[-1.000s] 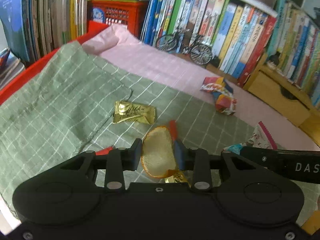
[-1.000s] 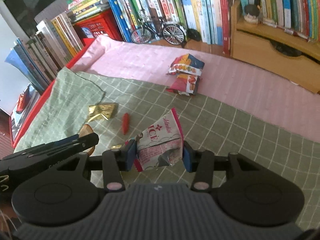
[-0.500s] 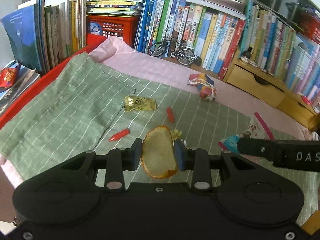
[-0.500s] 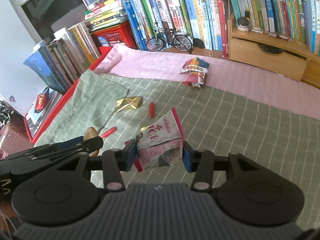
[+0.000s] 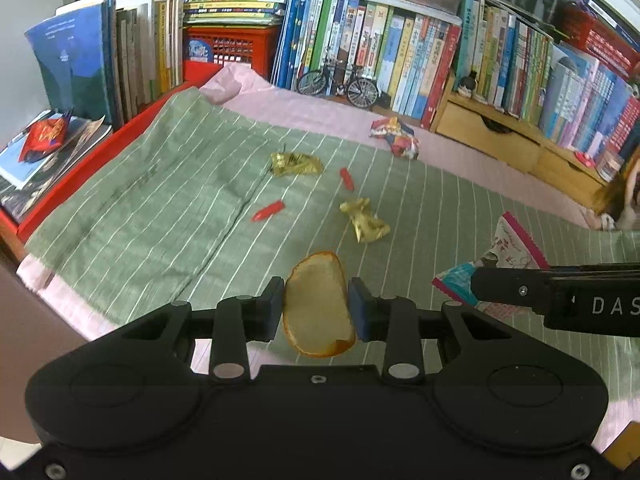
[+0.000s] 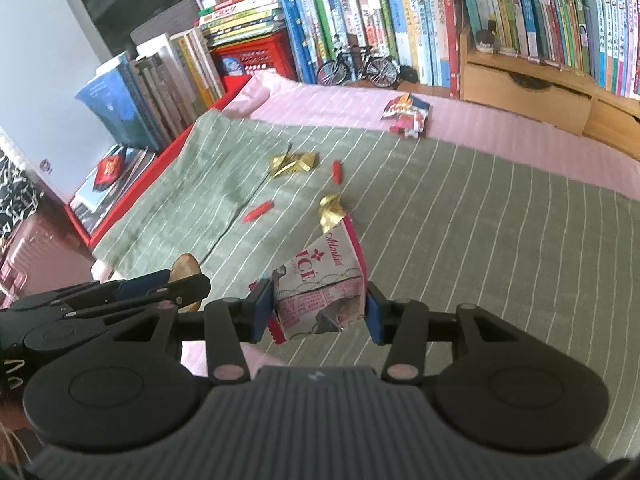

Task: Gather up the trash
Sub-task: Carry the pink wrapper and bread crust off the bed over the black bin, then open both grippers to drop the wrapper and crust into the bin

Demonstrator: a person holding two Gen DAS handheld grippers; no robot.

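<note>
My left gripper [image 5: 317,307] is shut on an orange peel [image 5: 318,304], held above the near edge of the green checked cloth [image 5: 160,208]. My right gripper [image 6: 318,309] is shut on a pink and white ice-cream wrapper [image 6: 320,284]; that wrapper [image 5: 508,248] also shows at the right of the left wrist view. On the cloth lie a flat gold wrapper [image 5: 296,164], a crumpled gold wrapper [image 5: 364,220], two small red pieces [image 5: 268,211] [image 5: 346,178] and, further back, a crumpled colourful packet [image 5: 394,138].
Rows of books [image 5: 400,52] and a model bicycle [image 5: 338,82] line the back. A red crate [image 5: 232,50] and a red rim [image 5: 80,168] bound the left side, with a red packet [image 5: 46,134] on magazines. Wooden drawers [image 6: 524,88] stand at the right.
Both grippers have pulled back and risen from the cloth with their loads, so the litter looks smaller and farther. The crumpled gold wrapper, hidden behind the peel before, now shows.
</note>
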